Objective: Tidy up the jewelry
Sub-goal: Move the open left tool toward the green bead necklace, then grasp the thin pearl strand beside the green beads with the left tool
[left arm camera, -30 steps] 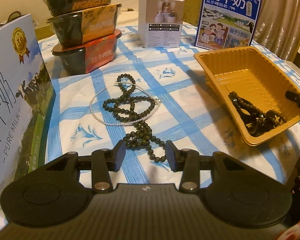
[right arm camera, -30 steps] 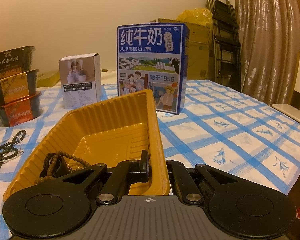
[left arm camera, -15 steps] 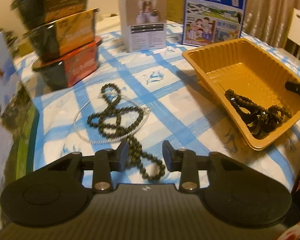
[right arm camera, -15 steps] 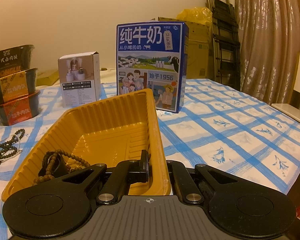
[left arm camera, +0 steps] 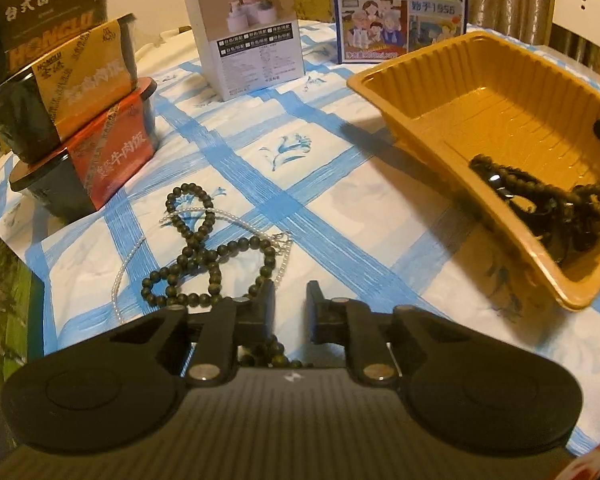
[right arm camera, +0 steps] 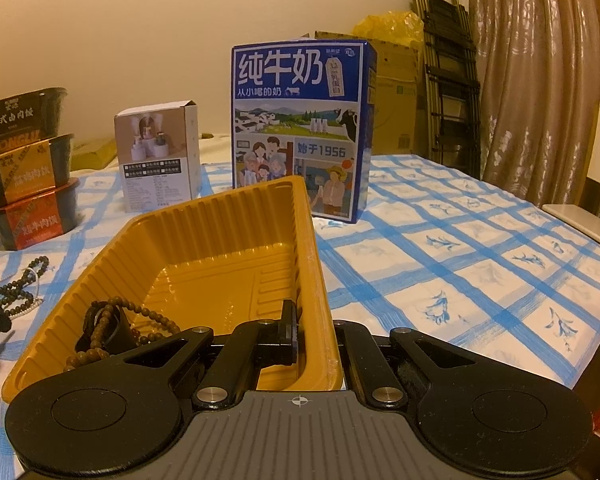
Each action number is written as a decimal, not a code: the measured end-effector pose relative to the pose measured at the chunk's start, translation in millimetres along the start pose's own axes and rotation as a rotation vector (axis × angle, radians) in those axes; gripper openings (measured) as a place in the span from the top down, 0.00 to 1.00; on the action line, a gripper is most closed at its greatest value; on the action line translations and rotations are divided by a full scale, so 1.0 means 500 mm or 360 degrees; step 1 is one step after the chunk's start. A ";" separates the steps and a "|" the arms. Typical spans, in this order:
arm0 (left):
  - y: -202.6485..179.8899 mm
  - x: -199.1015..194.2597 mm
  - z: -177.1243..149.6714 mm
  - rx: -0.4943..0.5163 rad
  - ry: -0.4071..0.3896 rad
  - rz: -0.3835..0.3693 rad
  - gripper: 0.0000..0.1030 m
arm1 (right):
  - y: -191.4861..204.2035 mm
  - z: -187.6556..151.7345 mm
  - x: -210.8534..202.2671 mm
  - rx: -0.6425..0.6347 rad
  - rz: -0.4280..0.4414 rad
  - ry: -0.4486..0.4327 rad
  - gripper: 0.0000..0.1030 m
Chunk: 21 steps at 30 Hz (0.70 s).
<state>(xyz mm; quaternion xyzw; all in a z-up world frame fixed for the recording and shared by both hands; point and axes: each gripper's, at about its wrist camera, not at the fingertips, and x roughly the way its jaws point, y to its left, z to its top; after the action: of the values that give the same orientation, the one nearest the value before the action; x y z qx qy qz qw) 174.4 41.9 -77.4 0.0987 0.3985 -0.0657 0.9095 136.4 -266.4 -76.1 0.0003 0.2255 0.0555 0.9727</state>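
Observation:
A long dark bead necklace [left arm camera: 204, 256] lies looped on the blue-checked cloth over a thin pearl chain [left arm camera: 236, 216]. My left gripper [left arm camera: 290, 304] is open low over the necklace's near end, with beads between and under its fingers. An orange plastic tray [left arm camera: 432, 92] at the right holds several dark bead bracelets [left arm camera: 540, 200]. My right gripper [right arm camera: 316, 332] is shut on the tray's [right arm camera: 236, 216] near right wall; the bracelets [right arm camera: 112, 328] lie in its near left corner.
Three stacked noodle bowls [left arm camera: 72, 112] stand at the left. A small white box [left arm camera: 248, 32] and a blue milk carton [right arm camera: 300, 128] stand at the back. A green milk box fills the far left edge. A chair and a folded ladder are behind the table.
My left gripper has moved forward and down over the necklace, and its jaws have narrowed around the near beads. The right gripper and tray have stayed still.

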 end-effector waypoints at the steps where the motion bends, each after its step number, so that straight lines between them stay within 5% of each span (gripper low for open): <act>1: 0.002 0.005 0.002 0.0001 -0.0002 -0.0003 0.87 | 0.000 0.000 0.000 -0.0002 0.0000 -0.0001 0.96; 21: 0.021 0.032 0.001 0.0069 0.0059 -0.0076 0.93 | -0.001 -0.001 0.001 -0.0004 0.0000 -0.0001 0.96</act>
<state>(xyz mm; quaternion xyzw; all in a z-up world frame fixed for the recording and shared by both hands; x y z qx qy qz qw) 187.5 51.2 -87.6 0.1100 0.4161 -0.0940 0.8977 136.6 -266.7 -76.8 -0.0008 0.2253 0.0559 0.9727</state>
